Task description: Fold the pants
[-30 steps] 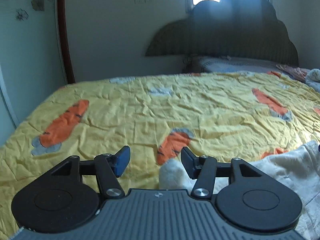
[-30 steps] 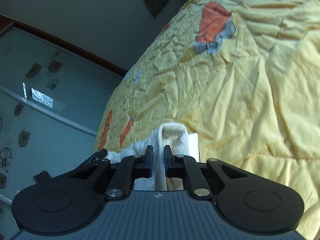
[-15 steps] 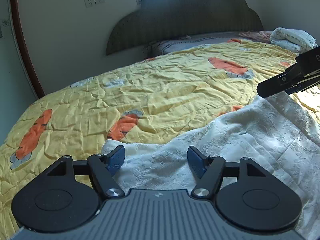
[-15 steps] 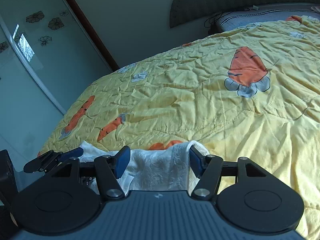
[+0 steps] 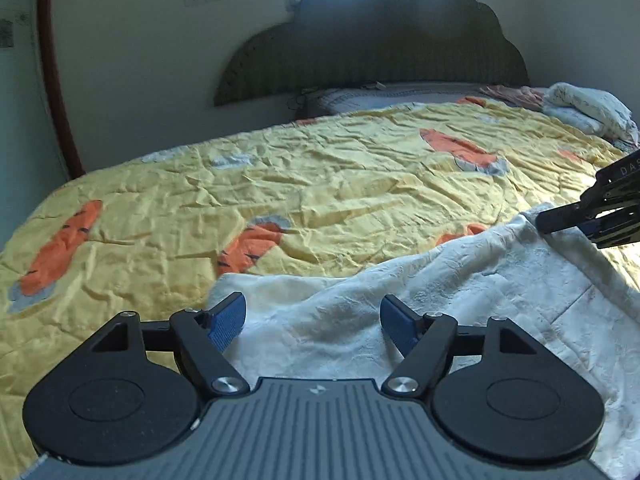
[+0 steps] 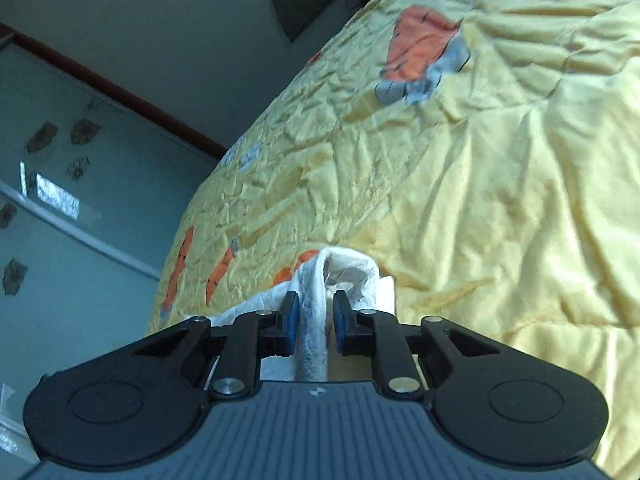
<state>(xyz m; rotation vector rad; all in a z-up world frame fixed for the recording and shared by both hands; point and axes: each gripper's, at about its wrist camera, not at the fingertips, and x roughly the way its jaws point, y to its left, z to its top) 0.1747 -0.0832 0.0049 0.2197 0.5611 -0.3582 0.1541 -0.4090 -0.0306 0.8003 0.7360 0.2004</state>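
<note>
The left gripper (image 5: 313,322) sits right at the near edge of the pants (image 5: 420,292), its blue pads spread wide with white cloth lying loose between them, nothing pinched. Half a second ago it hung in much the same place and just as wide, so on this side nothing has been taken hold of yet.

The change is on the other side. The right gripper (image 6: 313,322), which half a second ago stood spread over the cloth, is now drawn in on a ridge of the pants: the left pad touches the fold, while a sliver of gap shows beside the right pad, so I'd call it a pinch, though the view is too tight to be sure how firm. It is also tipped over hard again, the bed slanting steeply across its view.

From the left wrist view, that right gripper (image 5: 592,216) shows at the far right corner of the pants, at the edge of the cloth. The pants lie spread on the yellow quilt (image 5: 320,184), running from the near left corner up towards that right gripper, the surface rumpled and not yet doubled over.

That suggests a corner grab is under way: one corner taken, the near one still to be caught before any fold can be carried across.

Beyond the pants, the quilt with its orange carrot patches stretches to the dark headboard (image 5: 372,52), with a stack of folded clothes (image 5: 588,108) at the far right of it.
</note>
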